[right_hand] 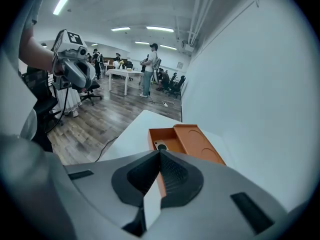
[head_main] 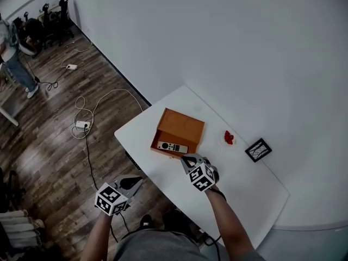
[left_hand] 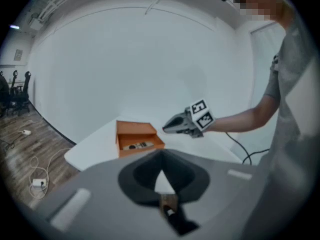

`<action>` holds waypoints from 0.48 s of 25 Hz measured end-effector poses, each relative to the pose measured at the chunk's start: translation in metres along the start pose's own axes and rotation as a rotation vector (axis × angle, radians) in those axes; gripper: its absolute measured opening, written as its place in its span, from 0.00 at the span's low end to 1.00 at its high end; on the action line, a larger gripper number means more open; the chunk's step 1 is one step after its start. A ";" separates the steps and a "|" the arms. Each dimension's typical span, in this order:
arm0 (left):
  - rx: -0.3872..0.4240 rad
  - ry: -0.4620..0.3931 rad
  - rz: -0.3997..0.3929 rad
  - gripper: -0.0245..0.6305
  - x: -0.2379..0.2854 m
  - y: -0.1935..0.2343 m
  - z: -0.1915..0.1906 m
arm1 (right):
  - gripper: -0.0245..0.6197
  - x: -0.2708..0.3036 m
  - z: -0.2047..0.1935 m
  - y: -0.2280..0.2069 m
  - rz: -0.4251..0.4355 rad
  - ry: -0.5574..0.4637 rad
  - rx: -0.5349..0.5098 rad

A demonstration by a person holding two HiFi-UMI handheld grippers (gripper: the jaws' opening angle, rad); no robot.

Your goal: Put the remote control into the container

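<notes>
The orange container lies open on the white table, its lid folded back. A white remote control rests inside its tray, and shows again in the left gripper view and the right gripper view. My right gripper hovers just in front of the container's near edge, shut with nothing between its jaws. My left gripper hangs off the table's near left edge, over the floor, jaws together and empty.
A small red object and a black-framed square lie on the table to the right of the container. Cables and a power strip sprawl on the wooden floor at left. A person stands far off at the upper left.
</notes>
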State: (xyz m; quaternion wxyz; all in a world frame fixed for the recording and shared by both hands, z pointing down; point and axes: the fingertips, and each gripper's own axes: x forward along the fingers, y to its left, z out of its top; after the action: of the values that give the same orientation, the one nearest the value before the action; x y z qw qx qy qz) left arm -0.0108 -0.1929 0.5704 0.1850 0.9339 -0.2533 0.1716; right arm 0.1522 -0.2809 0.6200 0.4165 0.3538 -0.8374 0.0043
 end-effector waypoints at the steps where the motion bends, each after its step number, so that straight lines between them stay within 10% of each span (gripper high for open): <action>1: 0.008 -0.001 -0.009 0.04 0.000 -0.002 0.001 | 0.06 -0.006 0.000 0.003 -0.007 -0.008 0.011; 12: 0.073 -0.013 -0.082 0.04 -0.009 -0.022 0.005 | 0.06 -0.053 0.000 0.059 -0.028 -0.080 0.152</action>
State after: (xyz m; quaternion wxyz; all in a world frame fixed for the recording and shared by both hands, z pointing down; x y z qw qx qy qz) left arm -0.0053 -0.1739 0.5565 0.1560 0.9508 -0.2095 0.1667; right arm 0.1383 -0.2051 0.5995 0.3549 0.3959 -0.8456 0.0480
